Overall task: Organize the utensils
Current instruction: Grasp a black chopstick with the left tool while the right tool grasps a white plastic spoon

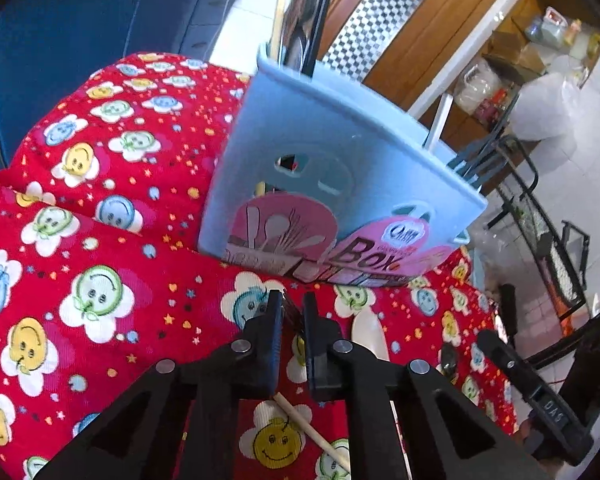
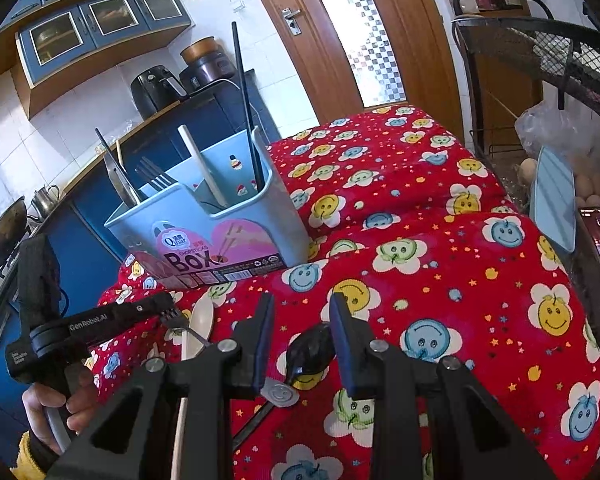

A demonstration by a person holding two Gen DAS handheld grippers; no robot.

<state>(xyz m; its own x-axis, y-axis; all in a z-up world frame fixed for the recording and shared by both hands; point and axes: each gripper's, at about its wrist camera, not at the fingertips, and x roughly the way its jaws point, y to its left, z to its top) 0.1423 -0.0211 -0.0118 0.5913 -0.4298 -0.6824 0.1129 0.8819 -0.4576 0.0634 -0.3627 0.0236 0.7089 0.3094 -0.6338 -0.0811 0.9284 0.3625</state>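
From the left wrist camera, the left gripper point(image 1: 293, 312) is clenched on a dark fork point(image 1: 292, 314) at lower centre, mostly hidden between the pads; one bamboo chopstick point(image 1: 312, 432) is cut off beneath it. The light blue plastic utensil box point(image 1: 340, 184) fills the frame's middle on the red smiley-print cloth point(image 1: 100, 240). From the right wrist camera, the right gripper point(image 2: 302, 312) hangs released over one black spoon point(image 2: 310, 354), partly covered; one cream spoon point(image 2: 201, 320) lies at lower left.
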